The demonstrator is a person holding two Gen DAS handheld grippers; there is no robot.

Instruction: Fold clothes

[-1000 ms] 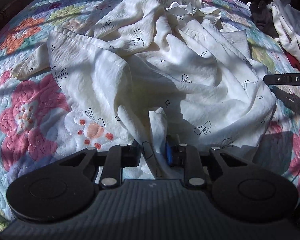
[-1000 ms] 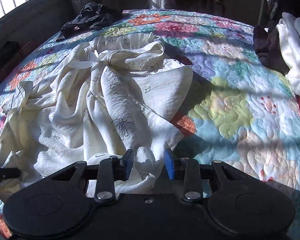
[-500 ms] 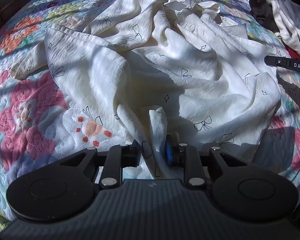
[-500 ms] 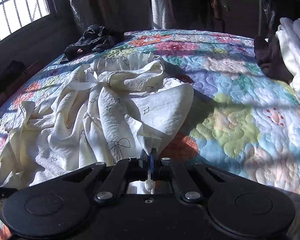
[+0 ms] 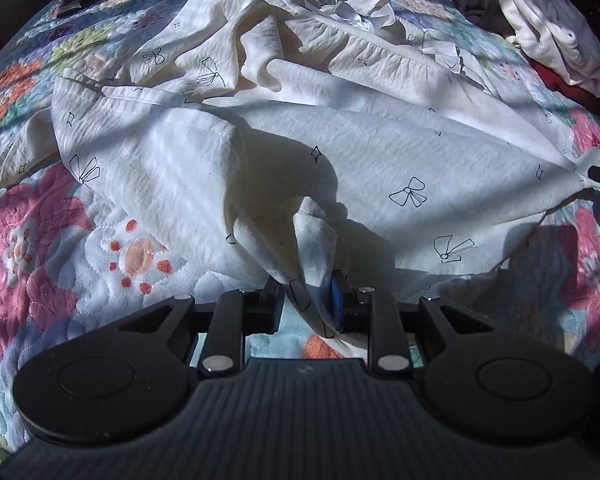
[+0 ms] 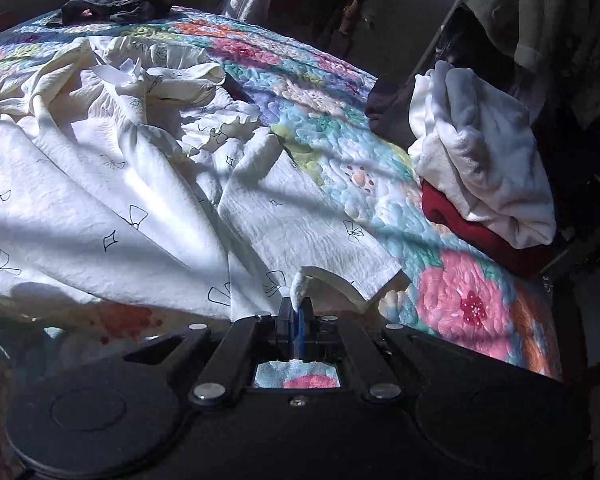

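Cream bow-print dress (image 5: 340, 148) on floral quilt (image 5: 40, 240); left gripper (image 5: 306, 306) pinching hem fold, right gripper (image 6: 296, 314) clamped on corner.

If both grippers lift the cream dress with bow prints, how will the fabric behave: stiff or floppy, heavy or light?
Probably floppy: the dress lies in soft folds and creases on the quilt. It looks thin and light, since the span between the left gripper and the right gripper pulls fairly flat. The ruffled top would likely hang and swing.
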